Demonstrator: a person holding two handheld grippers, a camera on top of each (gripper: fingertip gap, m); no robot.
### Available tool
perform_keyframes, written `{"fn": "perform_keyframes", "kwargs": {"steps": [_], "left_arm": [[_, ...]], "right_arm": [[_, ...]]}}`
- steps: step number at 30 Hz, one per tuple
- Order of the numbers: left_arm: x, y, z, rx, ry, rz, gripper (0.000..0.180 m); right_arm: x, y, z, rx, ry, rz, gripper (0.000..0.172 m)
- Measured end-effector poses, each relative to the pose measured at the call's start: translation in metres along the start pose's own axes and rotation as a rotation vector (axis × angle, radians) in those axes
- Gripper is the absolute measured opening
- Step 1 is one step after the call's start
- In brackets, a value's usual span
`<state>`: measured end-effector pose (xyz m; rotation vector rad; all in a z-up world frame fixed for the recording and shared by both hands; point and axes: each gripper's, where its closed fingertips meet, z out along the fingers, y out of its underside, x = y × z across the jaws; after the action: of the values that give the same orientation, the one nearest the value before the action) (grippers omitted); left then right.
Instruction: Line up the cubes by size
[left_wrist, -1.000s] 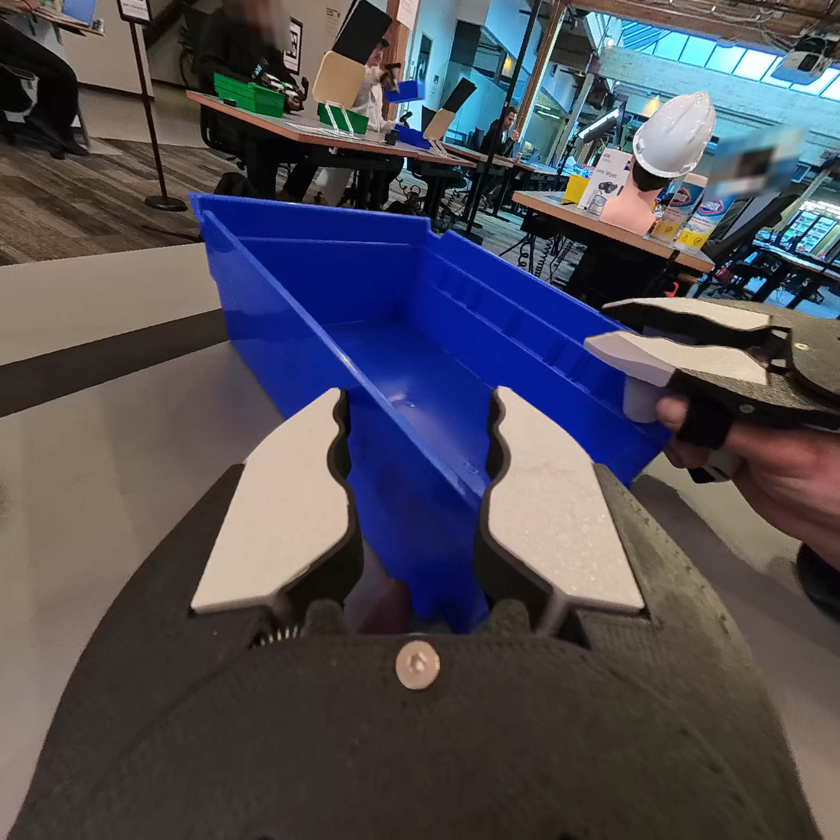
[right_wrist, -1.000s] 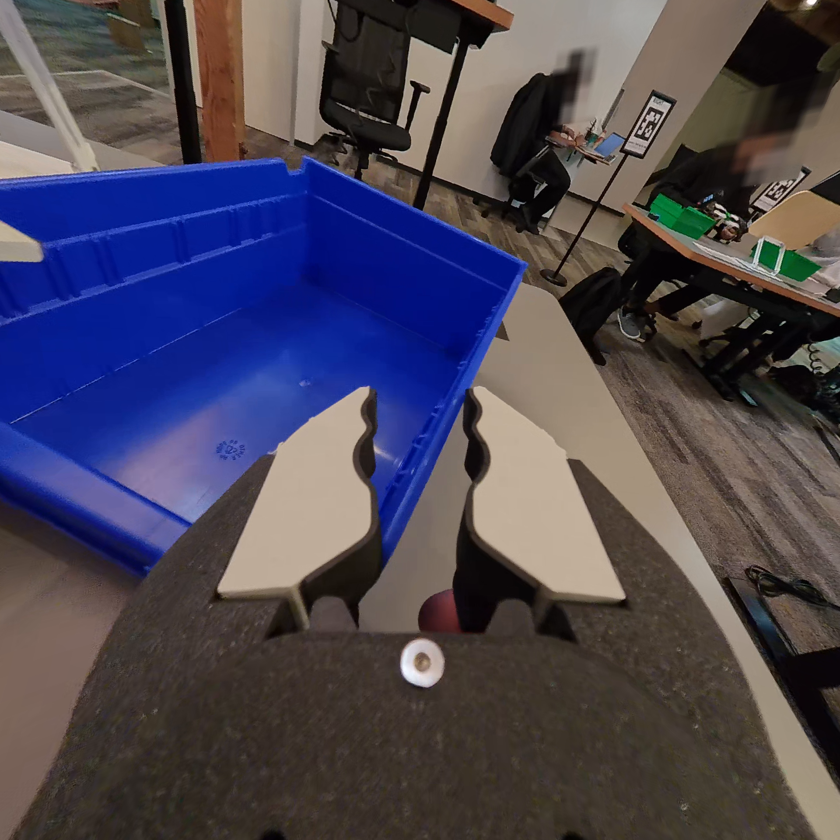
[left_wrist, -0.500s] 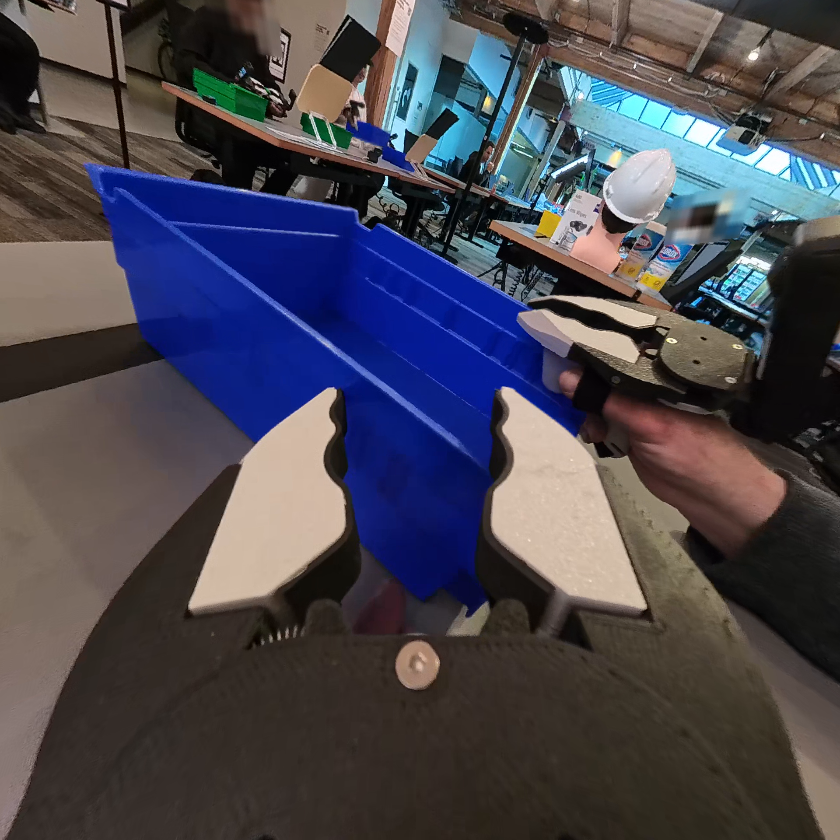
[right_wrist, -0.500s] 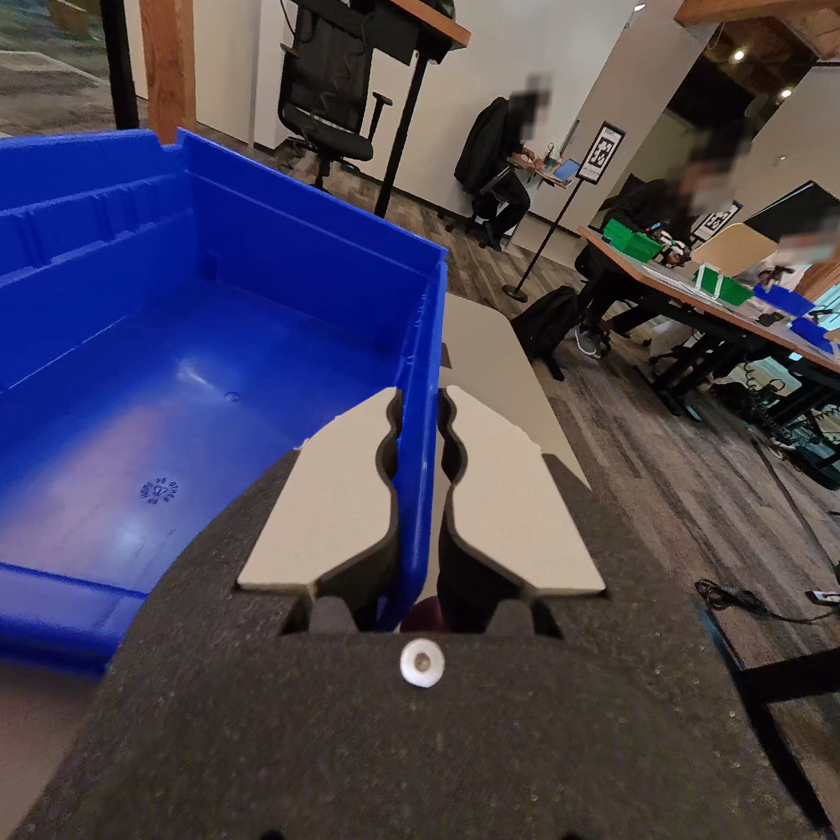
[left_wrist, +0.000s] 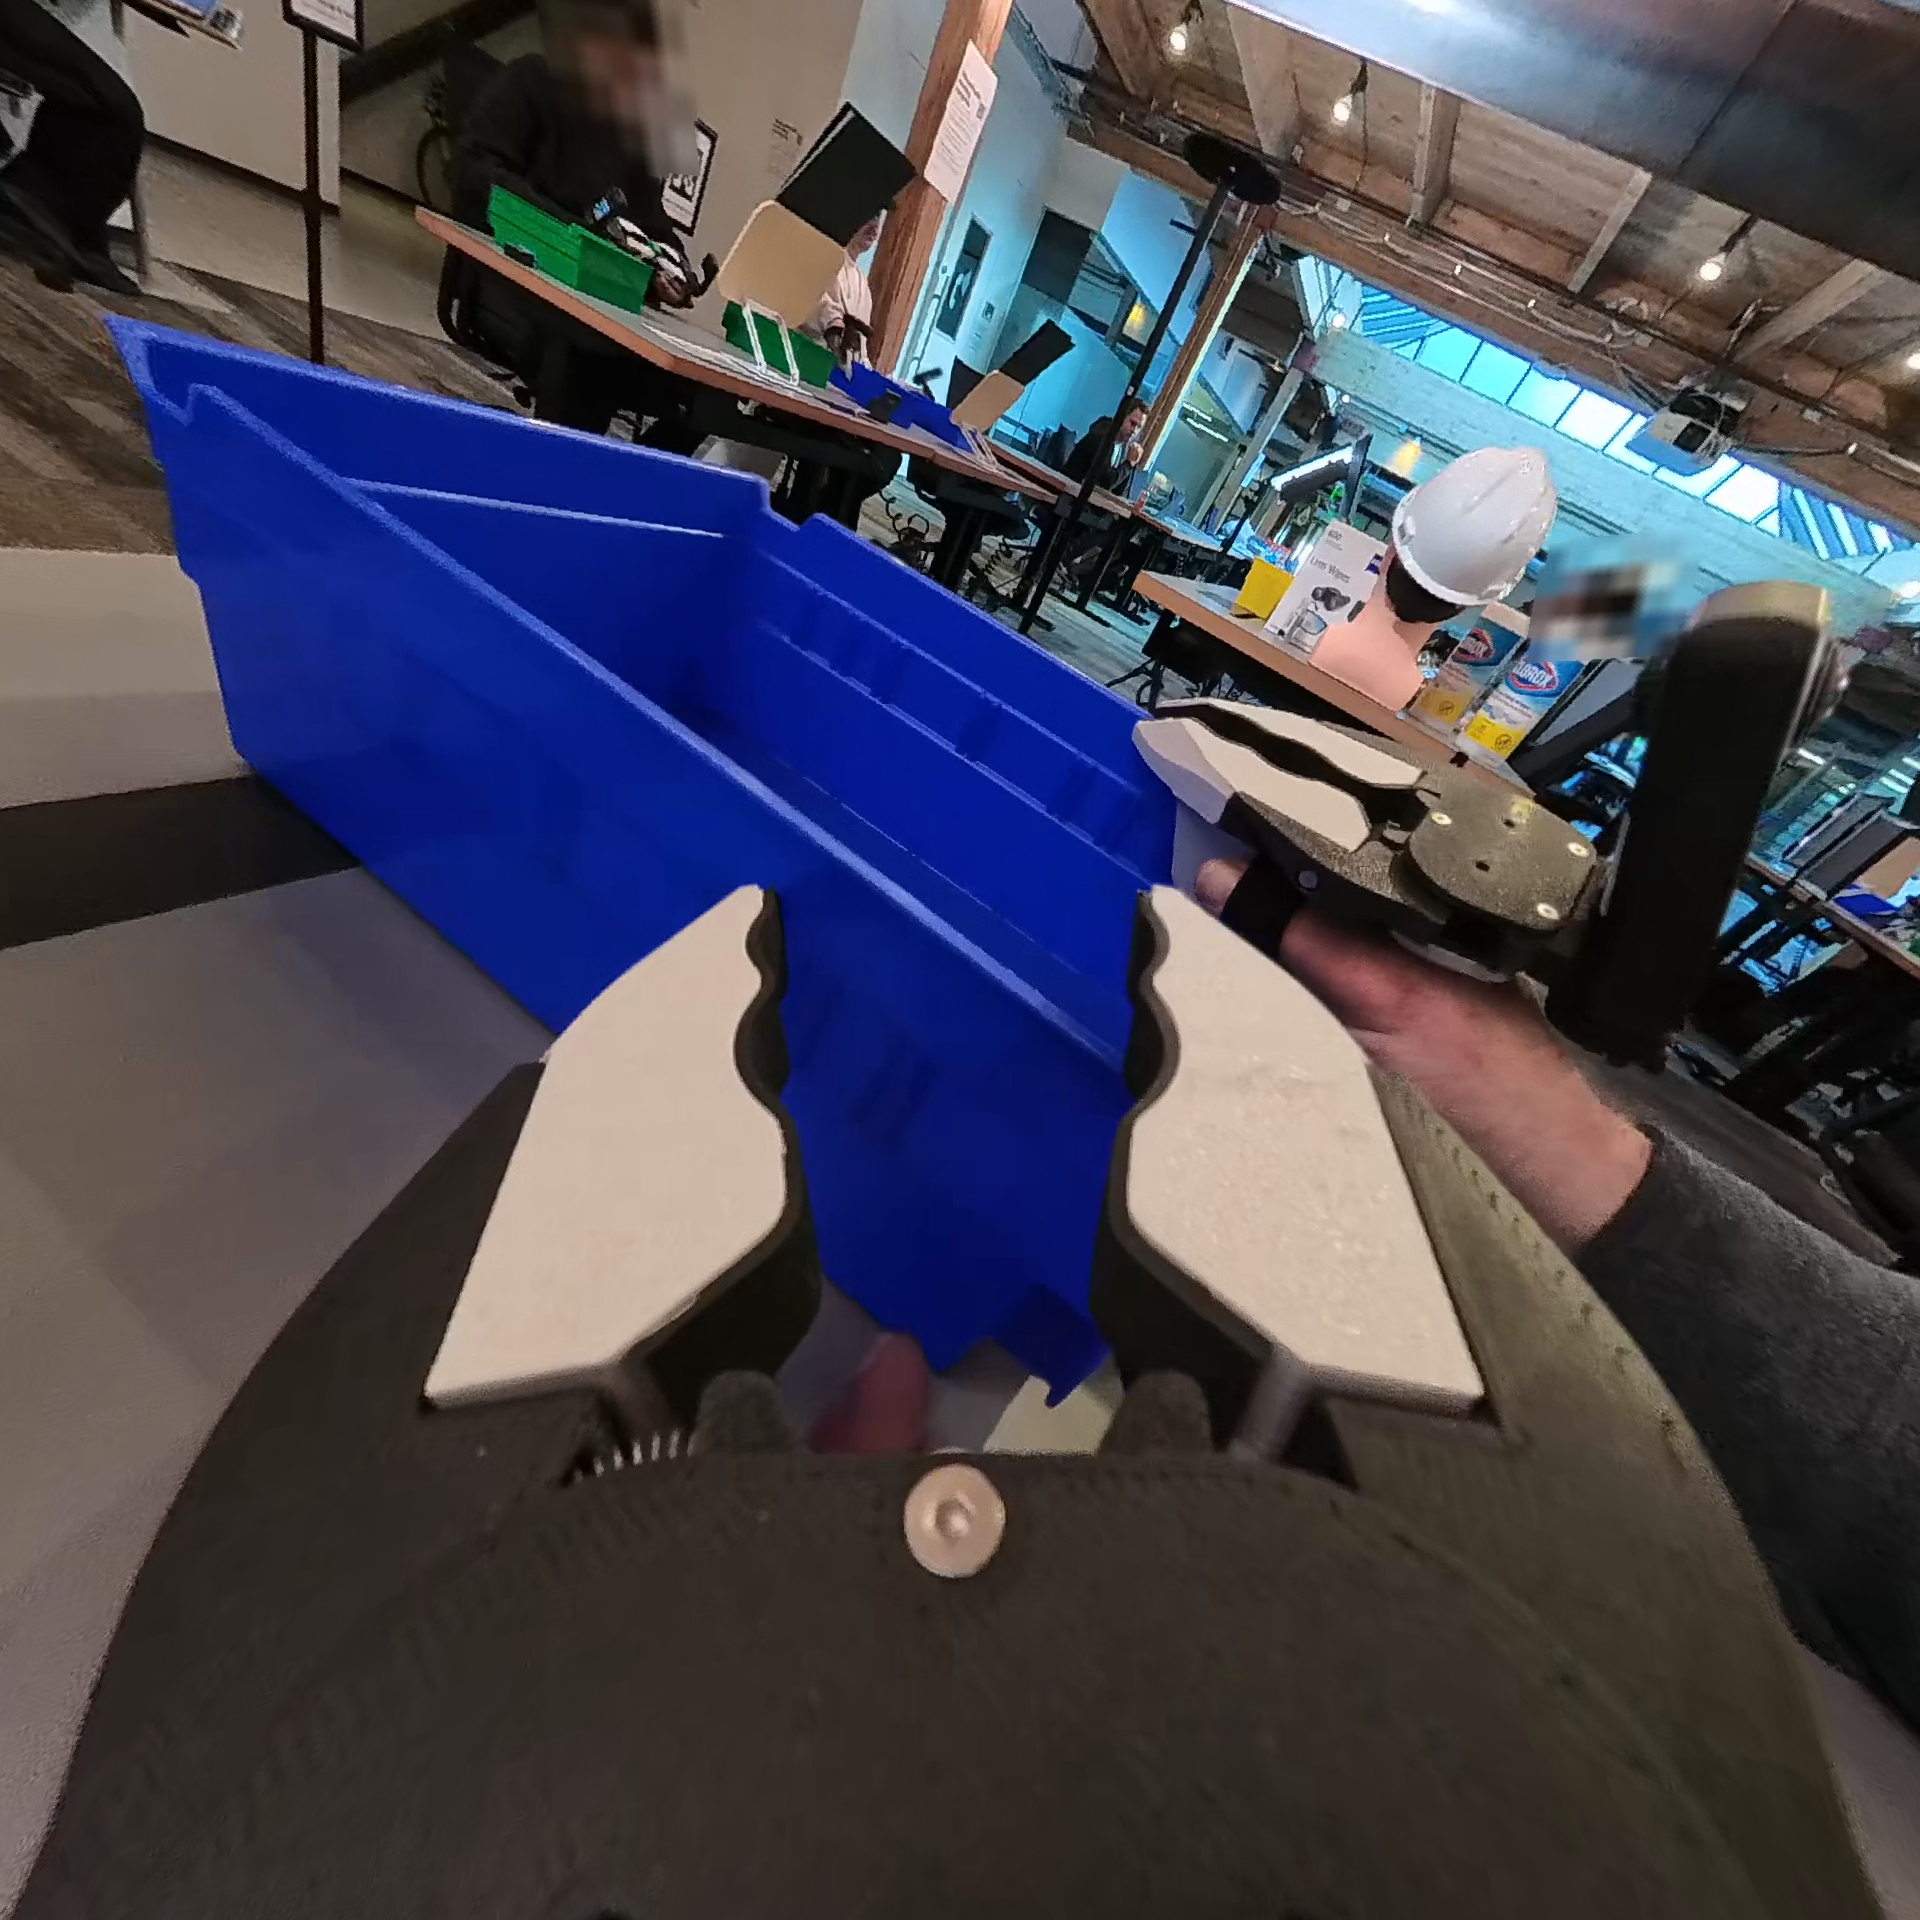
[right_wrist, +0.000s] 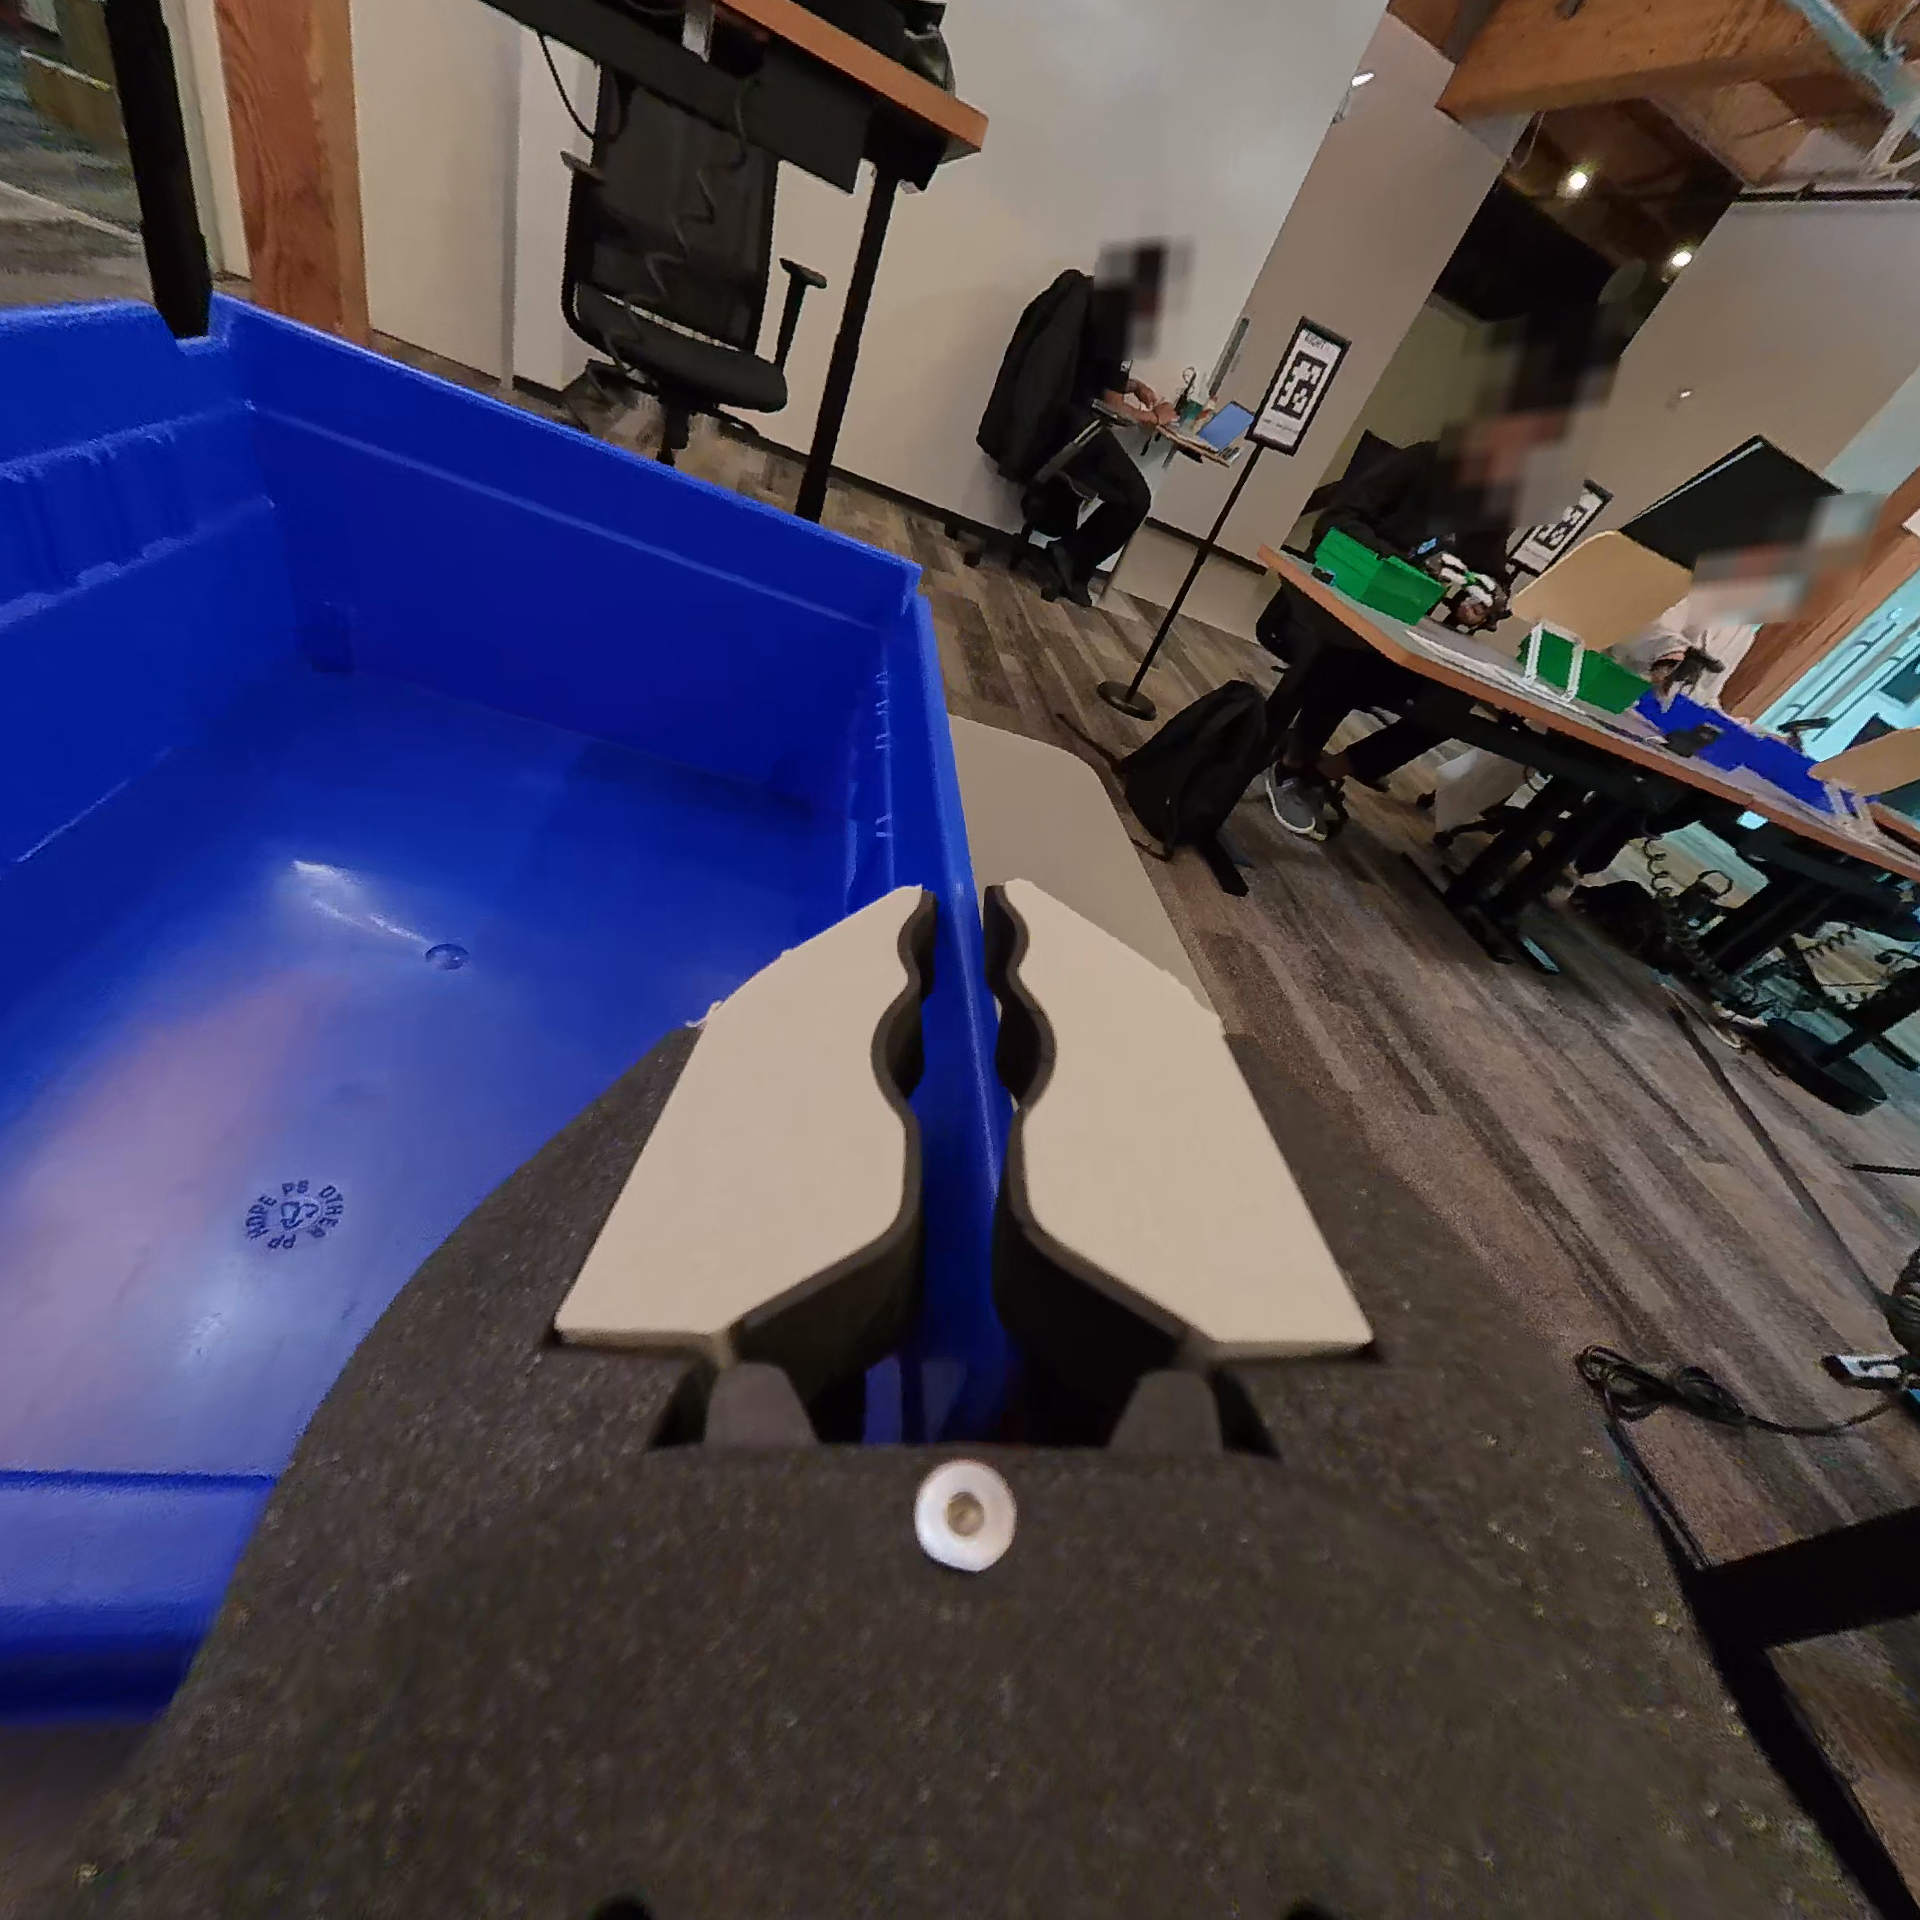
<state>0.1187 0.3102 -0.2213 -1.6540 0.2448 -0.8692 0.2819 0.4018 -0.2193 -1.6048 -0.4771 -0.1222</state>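
Cubes: none visible in either view; the 1 thing in hand is an empty blue bin (right_wrist: 436, 831) on the grey table (left_wrist: 156, 1091).
Right gripper (right_wrist: 958, 904): jaws nearly closed, pinching the bin's thin side wall, which runs toward 12 o'clock between the pads.
Left gripper (left_wrist: 951, 904): jaws wide apart, straddling a bin corner, pads not pressing.
Key relation: the bin's long axis points to 11 o'clock from the left gripper; the right gripper holds the corner at 2 o'clock.
Materials: glossy ribbed plastic, smooth floor; matte grey pads.
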Motion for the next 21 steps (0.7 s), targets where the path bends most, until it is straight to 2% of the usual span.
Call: {"fn": "perform_keyframes", "kwargs": {"steps": [19, 21], "left_arm": [[-0.007, -0.004, 0.005, 0.016, 0.009, -0.037, 0.062], [-0.006, -0.005, 0.003, 0.027, 0.021, -0.043, 0.063]], "right_arm": [[-0.001, -0.003, 0.015, 0.037, 0.011, -0.025, 0.009], [-0.003, -0.003, 0.014, 0.049, 0.010, -0.052, 0.017]]}}
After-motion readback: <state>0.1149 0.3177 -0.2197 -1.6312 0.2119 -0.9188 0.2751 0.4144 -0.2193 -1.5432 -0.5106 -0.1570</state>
